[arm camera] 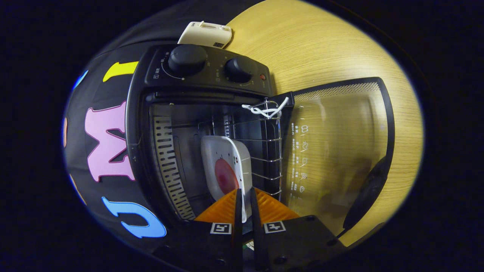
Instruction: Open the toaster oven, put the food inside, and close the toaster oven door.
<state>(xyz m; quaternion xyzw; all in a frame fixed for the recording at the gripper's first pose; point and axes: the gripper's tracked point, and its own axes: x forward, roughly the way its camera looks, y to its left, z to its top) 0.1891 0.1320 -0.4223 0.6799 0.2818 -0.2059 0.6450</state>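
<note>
From the gripper view, the whole scene appears rolled sideways, so the toaster oven [204, 132] seems to lie on its flank, its control panel with two round knobs [187, 59] and a small red lamp [262, 77] above the cavity. The oven door [340, 151] is swung fully open, its glass pane lying over the wooden counter [321, 41], with the dark door handle [368, 192] along its far rim. Pale icons are printed down the glass near the hinge.

Inside the cavity a wire rack [264, 151] carries a white plate [227, 170] holding the food [226, 176] (a reddish round piece, too blurred to tell more). A white cord [264, 109] is tied to the rack's front edge near the hinge. A slotted metal wall [170, 166] lines one side of the cavity.

The gripper [244, 200] reaches into the oven mouth, its jaws drawn close and pinching the near rim of the plate, which shows in the narrow gap between them. The plate lies mostly beyond the fingertips, on the rack.

Beyond the oven, a cream-coloured boxy device [206, 34] rests on the counter, just beside the oven's panel end
</note>
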